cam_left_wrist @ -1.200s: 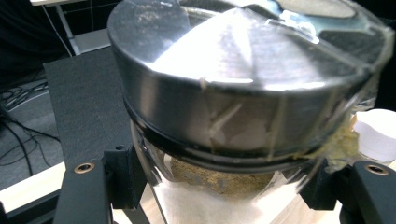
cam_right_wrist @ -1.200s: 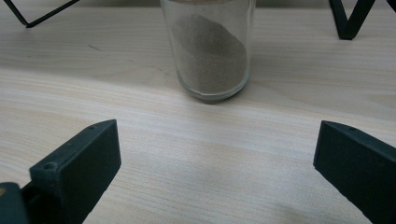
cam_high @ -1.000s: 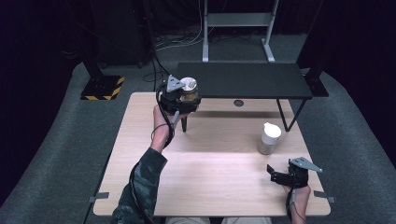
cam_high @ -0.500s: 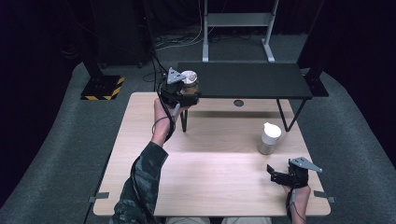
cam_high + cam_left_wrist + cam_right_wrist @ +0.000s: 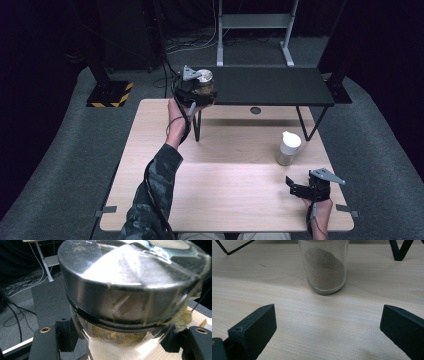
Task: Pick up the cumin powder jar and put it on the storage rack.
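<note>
Two jars counted, two grippers, one wooden table [image 5: 150, 165], one black shelf [image 5: 272, 86] on thin legs at the table's far edge.

First jar [image 5: 204, 85], glass with a metal lid: clamped between the jaws of the left gripper [image 5: 192, 90], lifted clear of the table and level with the shelf's left end. Second jar [image 5: 288, 148], glass with a white cap: upright on the table, right of centre, just beyond the right gripper [image 5: 311, 186].

Seen from above: left forearm in a camouflage sleeve stretched forward and raised, hand wrapped round the gripper's body, cable trailing down along the arm. Right hand low at the near right corner of the table, gripper lying level, jaws spread wide with nothing between.

Added by the left gripper view: lid [image 5: 130, 285] shiny and tilted, clear tape peeling across it, tan powder inside the glass below the lid, both black pads pressed against the glass sides.

Added by the right gripper view: second jar's lower part [image 5: 325, 267] partly full of grey-brown powder heaped higher at one side, standing well ahead of the parted jaws, untouched.
</note>
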